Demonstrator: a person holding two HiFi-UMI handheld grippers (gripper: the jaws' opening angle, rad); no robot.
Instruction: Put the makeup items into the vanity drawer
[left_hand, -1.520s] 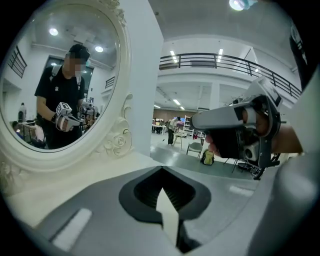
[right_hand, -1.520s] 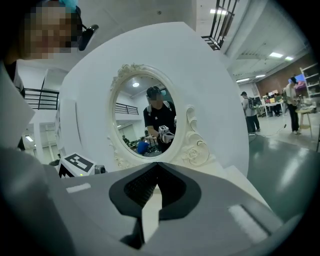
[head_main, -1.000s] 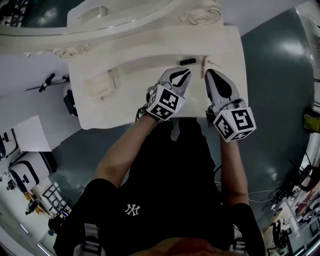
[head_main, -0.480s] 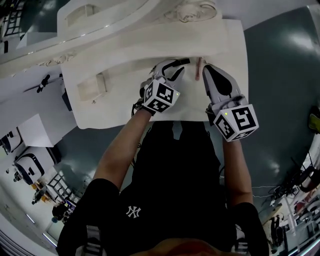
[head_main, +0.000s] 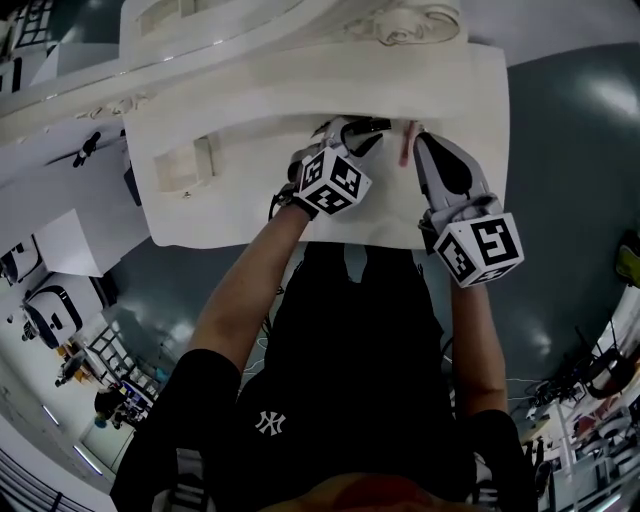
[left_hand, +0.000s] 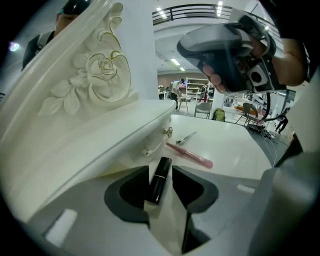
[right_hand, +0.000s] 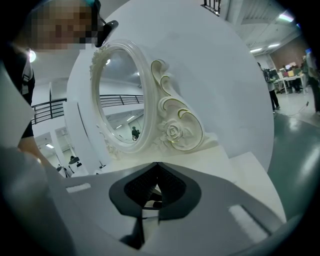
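Left claw (left_hand: 161, 172) pinches a black lipstick (left_hand: 159, 181) lying on the white worktop (left_hand: 235, 150) near its back edge; pink brush (left_hand: 190, 155) and tweezers (left_hand: 186, 138) just beyond. Right claw (right_hand: 156, 172) pressed together. Shirt (head_main: 330, 400) bears NY logo.

Dim, shadowy head view; gripper views bright, fisheye-warped, edges blurred.

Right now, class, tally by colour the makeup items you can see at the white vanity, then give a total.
black lipstick tube: 1
pink slim stick: 1
silver metal tweezers: 1
Total: 3
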